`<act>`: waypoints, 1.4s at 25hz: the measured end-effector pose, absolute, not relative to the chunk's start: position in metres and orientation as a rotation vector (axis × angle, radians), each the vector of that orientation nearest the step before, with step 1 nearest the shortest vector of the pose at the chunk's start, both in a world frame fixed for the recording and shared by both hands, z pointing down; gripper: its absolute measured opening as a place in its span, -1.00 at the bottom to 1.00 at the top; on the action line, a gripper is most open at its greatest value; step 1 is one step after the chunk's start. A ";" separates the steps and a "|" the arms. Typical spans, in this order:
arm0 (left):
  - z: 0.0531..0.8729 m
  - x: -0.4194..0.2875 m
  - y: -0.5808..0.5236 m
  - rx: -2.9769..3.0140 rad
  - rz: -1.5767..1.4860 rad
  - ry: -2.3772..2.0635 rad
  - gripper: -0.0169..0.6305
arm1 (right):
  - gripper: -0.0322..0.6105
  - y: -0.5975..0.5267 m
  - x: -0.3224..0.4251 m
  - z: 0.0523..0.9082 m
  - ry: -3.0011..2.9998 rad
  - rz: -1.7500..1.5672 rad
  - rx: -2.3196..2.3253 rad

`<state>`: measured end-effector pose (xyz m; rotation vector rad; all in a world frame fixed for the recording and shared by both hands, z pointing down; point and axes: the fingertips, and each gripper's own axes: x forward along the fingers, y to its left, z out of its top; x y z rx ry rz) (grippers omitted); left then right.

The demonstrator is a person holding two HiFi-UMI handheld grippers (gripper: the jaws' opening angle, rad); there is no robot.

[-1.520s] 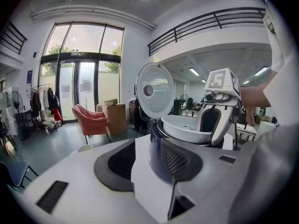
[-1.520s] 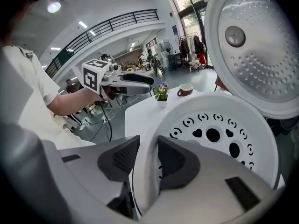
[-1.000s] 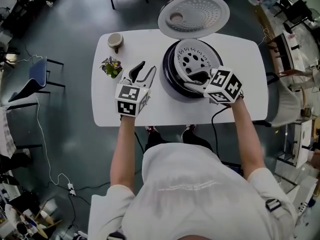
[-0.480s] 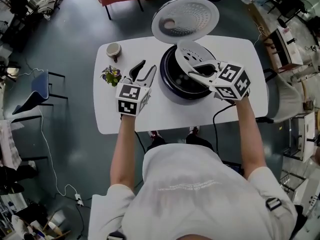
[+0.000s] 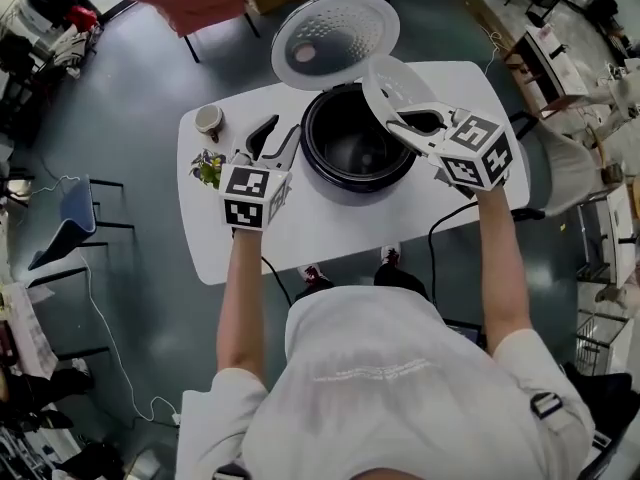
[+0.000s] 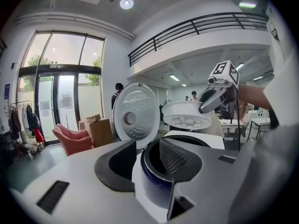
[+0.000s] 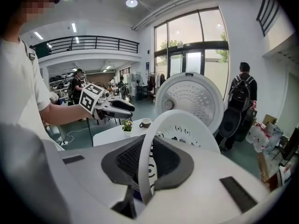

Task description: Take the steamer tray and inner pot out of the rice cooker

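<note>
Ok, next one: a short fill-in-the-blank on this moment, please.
1. The right gripper is shut on the steamer tray's ____.
2. The left gripper is ____ and holds nothing.
3. The tray hangs ____ the rice cooker.
Missing: rim; open; above.
Note: the right gripper's jaws have just been closing on the tray.

The left arm (image 5: 238,278) and the right arm (image 5: 503,258) both stretch upward in the head view. The left gripper (image 5: 280,133), left of centre, holds its jaws wide apart and grips nothing. The right gripper (image 5: 402,121), at the upper right, has just been closing its jaws. They are clamped on the rim of the steamer tray (image 5: 386,80).
</note>
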<state>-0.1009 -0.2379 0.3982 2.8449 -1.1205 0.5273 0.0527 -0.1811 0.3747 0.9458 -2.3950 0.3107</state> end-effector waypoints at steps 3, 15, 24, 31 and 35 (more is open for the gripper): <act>0.392 -0.086 -0.238 2.875 0.518 -1.076 -0.43 | -0.69 -0.175 0.075 0.369 -2.372 0.314 1.037; 0.376 0.039 -0.219 2.993 0.494 -0.807 -0.45 | -0.69 -0.132 0.196 0.387 -2.195 0.369 1.298; 0.397 0.145 -0.206 3.004 0.567 -0.701 -0.45 | -0.69 -0.114 0.283 0.434 -2.106 0.419 1.316; 0.419 0.163 -0.220 2.942 0.646 -0.809 -0.45 | -0.68 -0.137 0.318 0.479 -2.100 0.406 1.218; 0.429 0.159 -0.228 2.887 0.675 -0.906 -0.45 | -0.68 -0.159 0.326 0.503 -2.102 0.388 1.137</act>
